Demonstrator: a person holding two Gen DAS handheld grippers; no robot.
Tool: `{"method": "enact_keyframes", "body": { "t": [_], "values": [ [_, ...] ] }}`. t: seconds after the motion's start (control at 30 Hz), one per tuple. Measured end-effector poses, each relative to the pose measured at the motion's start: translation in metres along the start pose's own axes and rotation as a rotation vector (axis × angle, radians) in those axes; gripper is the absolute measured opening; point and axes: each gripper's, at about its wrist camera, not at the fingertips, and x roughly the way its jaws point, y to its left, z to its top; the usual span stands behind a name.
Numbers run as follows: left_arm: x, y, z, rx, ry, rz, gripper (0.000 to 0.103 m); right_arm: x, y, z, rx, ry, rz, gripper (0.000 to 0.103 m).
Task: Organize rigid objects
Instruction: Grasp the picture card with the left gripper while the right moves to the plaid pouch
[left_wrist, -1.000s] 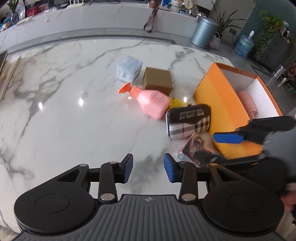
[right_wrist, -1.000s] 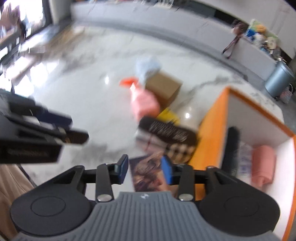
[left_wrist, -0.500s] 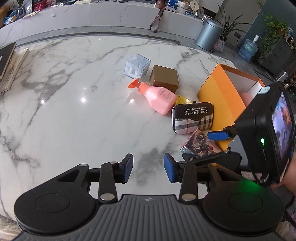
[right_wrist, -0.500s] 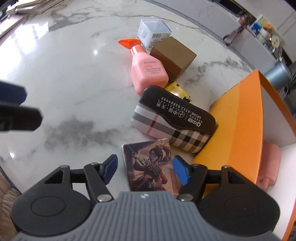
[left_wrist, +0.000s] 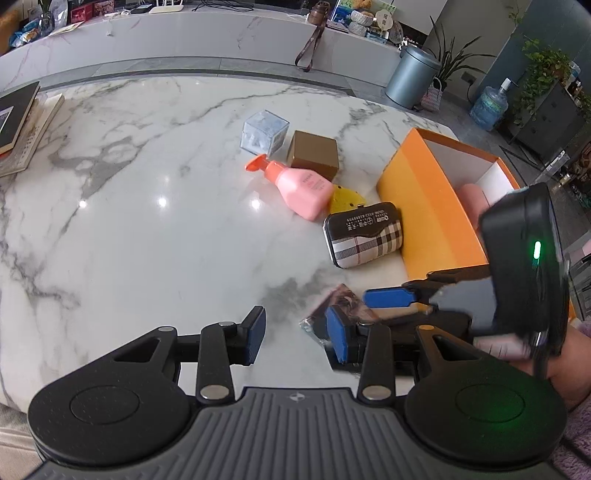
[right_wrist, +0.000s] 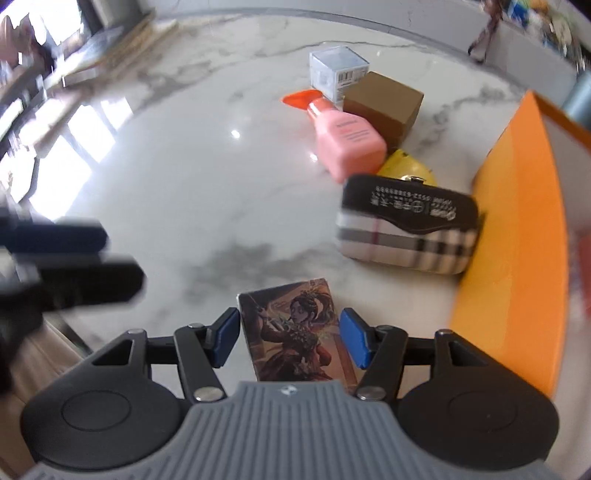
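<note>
My right gripper (right_wrist: 288, 338) is spread around the illustrated card box (right_wrist: 295, 332) lying on the marble table (right_wrist: 184, 192), pads just beside its edges. My left gripper (left_wrist: 295, 334) hangs open nearby, near the orange box (left_wrist: 432, 210).

On the table (left_wrist: 147, 229), the card box (right_wrist: 295, 336) lies at the near edge; the checked case (right_wrist: 406, 229) touches the open box (right_wrist: 517, 258) beside it.

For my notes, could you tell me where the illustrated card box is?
In the right wrist view, the illustrated card box lies on the marble table between the open right gripper's fingers, near the plaid case.
</note>
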Motion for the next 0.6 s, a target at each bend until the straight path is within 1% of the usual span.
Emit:
{"method": "enact_keyframes", "body": {
  "t": [0.03, 0.07, 0.13, 0.2, 0.27, 0.3, 0.37, 0.4, 0.43, 0.47, 0.5, 0.53, 0.57, 0.6],
  "values": [
    [-0.002, 0.001, -0.002, -0.009, -0.008, 0.011, 0.045, -0.001, -0.003, 0.000, 0.048, -0.002, 0.024, 0.063],
    [-0.002, 0.003, -0.004, -0.017, -0.006, 0.016, 0.045, 0.000, -0.003, 0.000, 0.070, 0.004, 0.028, 0.063],
    [-0.003, 0.010, -0.009, -0.061, -0.001, 0.007, 0.045, -0.003, -0.001, -0.003, 0.080, 0.011, 0.020, 0.063],
    [-0.005, 0.015, -0.015, -0.100, 0.005, -0.002, 0.045, -0.009, 0.000, -0.005, 0.099, 0.014, 0.015, 0.060],
    [-0.005, 0.018, -0.021, -0.122, 0.015, -0.023, 0.045, -0.015, 0.000, -0.007, 0.111, 0.018, -0.013, 0.054],
    [-0.005, 0.019, -0.024, -0.142, 0.019, -0.036, 0.045, -0.016, 0.000, -0.009, 0.109, 0.018, -0.036, 0.053],
    [-0.004, 0.022, -0.029, -0.187, 0.023, -0.053, 0.045, -0.015, 0.000, -0.012, 0.109, 0.033, -0.059, 0.053],
    [-0.005, 0.024, -0.032, -0.209, 0.019, -0.061, 0.045, -0.013, 0.000, -0.014, 0.111, 0.041, -0.062, 0.054],
    [-0.006, 0.026, -0.034, -0.225, 0.017, -0.066, 0.045, -0.011, -0.001, -0.017, 0.112, 0.048, -0.062, 0.062],
    [-0.007, 0.027, -0.037, -0.232, 0.017, -0.069, 0.045, -0.008, -0.003, -0.021, 0.125, 0.057, -0.059, 0.065],
    [-0.008, 0.027, -0.039, -0.234, 0.017, -0.069, 0.045, -0.007, -0.005, -0.025, 0.137, 0.056, -0.057, 0.065],
    [-0.008, 0.028, -0.040, -0.237, 0.016, -0.066, 0.045, -0.008, -0.005, -0.027, 0.148, 0.052, -0.049, 0.062],
    [-0.007, 0.029, -0.041, -0.245, 0.016, -0.063, 0.045, -0.008, -0.005, -0.028, 0.156, 0.053, -0.031, 0.058],
    [-0.006, 0.029, -0.042, -0.254, 0.018, -0.062, 0.046, -0.009, -0.003, -0.028, 0.162, 0.054, 0.001, 0.057]
  ]
}}
